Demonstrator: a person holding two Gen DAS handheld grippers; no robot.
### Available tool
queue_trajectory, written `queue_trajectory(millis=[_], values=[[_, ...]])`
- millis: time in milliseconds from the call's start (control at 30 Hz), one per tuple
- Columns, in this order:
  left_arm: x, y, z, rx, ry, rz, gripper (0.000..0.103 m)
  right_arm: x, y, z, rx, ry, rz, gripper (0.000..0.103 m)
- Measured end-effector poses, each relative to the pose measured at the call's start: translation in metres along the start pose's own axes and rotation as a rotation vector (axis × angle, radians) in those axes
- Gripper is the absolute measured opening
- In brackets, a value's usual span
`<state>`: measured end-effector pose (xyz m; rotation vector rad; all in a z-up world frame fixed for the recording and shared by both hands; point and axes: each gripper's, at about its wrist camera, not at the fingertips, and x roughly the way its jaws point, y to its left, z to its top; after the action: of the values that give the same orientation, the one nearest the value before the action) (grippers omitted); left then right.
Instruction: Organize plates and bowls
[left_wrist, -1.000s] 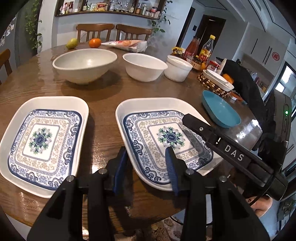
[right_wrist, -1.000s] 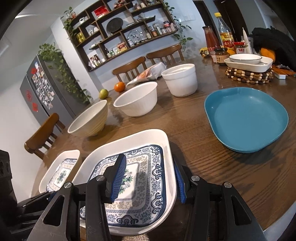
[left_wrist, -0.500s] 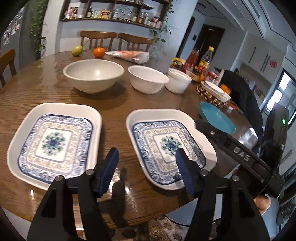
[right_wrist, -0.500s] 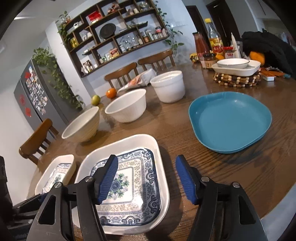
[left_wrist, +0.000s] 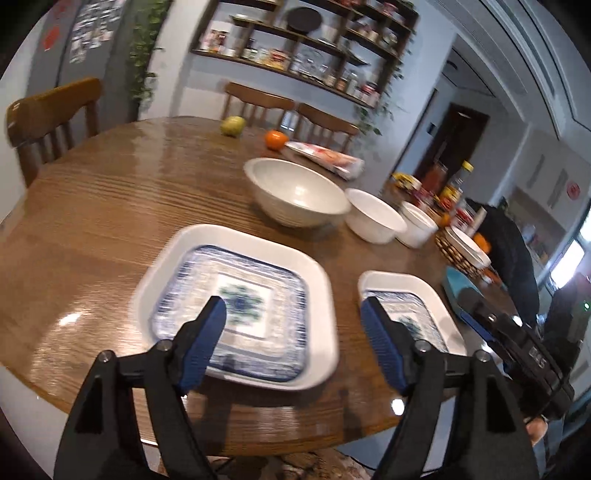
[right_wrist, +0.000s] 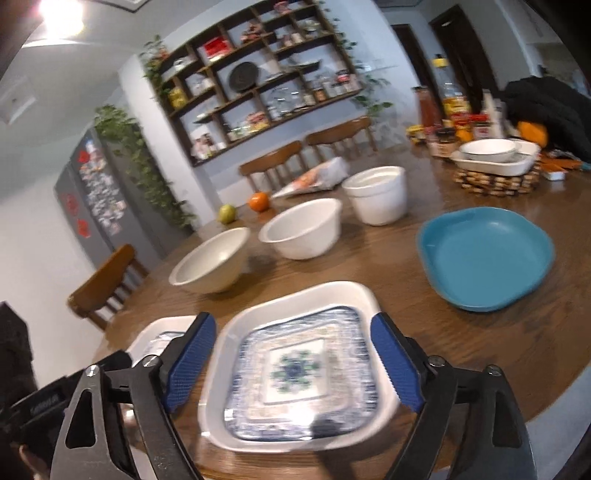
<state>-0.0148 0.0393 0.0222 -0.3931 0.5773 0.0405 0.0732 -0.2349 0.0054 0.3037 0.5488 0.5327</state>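
Note:
Two white square plates with blue patterns lie near the table's front edge. In the left wrist view the left plate (left_wrist: 236, 306) is just ahead of my open, empty left gripper (left_wrist: 295, 347), and the right plate (left_wrist: 406, 314) lies beside it. In the right wrist view my open, empty right gripper (right_wrist: 291, 369) hovers over the right plate (right_wrist: 299, 365); the left plate (right_wrist: 162, 336) shows partly behind a finger. A blue plate (right_wrist: 484, 254) lies to the right. A beige bowl (right_wrist: 210, 262), a white bowl (right_wrist: 301, 230) and a white pot (right_wrist: 376, 197) stand in a row behind.
A green fruit (right_wrist: 226, 213), an orange (right_wrist: 258, 201) and a snack bag (right_wrist: 317, 177) lie at the far side. Bottles and jars (right_wrist: 443, 122) and a white dish on a beaded trivet (right_wrist: 495, 162) stand at the back right. Wooden chairs surround the round table (left_wrist: 110, 192).
Both grippers have opened wider and pulled back from the right plate. The left gripper has swung left and now faces the left plate. The plates have not moved.

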Motion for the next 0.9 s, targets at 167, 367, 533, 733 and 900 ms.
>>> queue_trajectory(millis=[167,367,533,733,900], values=[[-0.005,0.032,0.001,-0.07,-0.006,0.086,0.077,0.019,0.025,-0.004,-0.027,0.052,0.11,0.088],[-0.013,0.054,0.005,-0.12,-0.025,0.131,0.077,0.041,0.051,-0.009,-0.047,0.1,0.166,0.088],[-0.014,0.065,0.006,-0.138,-0.022,0.129,0.077,0.061,0.067,-0.014,-0.03,0.157,0.183,0.088],[-0.011,0.074,0.005,-0.144,-0.015,0.113,0.077,0.077,0.077,-0.019,-0.022,0.206,0.179,0.088],[-0.005,0.079,0.006,-0.151,-0.003,0.095,0.076,0.089,0.086,-0.022,-0.036,0.237,0.167,0.088]])
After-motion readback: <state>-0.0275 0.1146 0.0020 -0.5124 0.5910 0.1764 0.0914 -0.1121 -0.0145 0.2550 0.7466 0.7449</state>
